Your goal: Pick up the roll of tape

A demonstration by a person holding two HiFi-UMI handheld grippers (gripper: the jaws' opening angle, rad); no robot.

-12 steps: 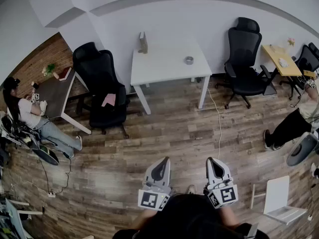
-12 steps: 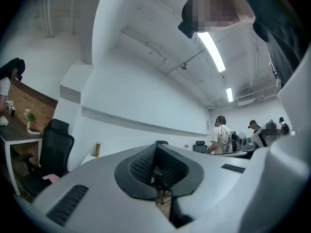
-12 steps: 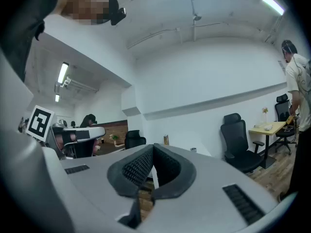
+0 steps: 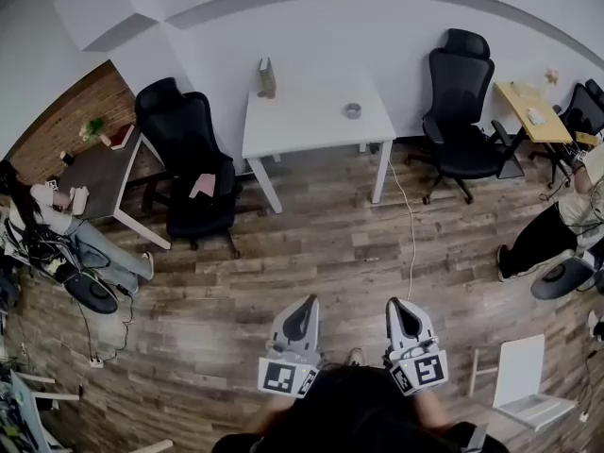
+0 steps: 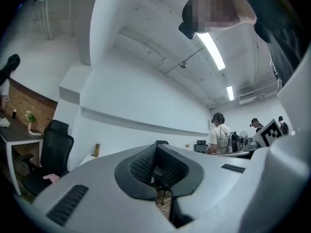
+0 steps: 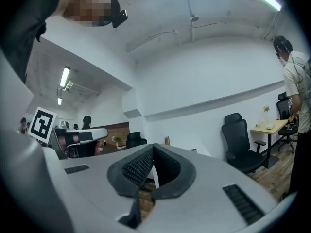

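Both tongs are shut, pads together and empty: left tongs (image 4: 307, 306) and right tongs (image 4: 397, 306) hang side by side over the wooden floor (image 4: 283, 262), well apart from the white counter (image 4: 302, 125). The roll of tape (image 4: 352, 111) lies on the counter's right half. 1 tall slim object (image 4: 267, 77) stands at its far left corner.

My left gripper (image 4: 304, 306): jaws together, empty, pointing forward. My right gripper (image 4: 400, 308): likewise, level beside it, apart.
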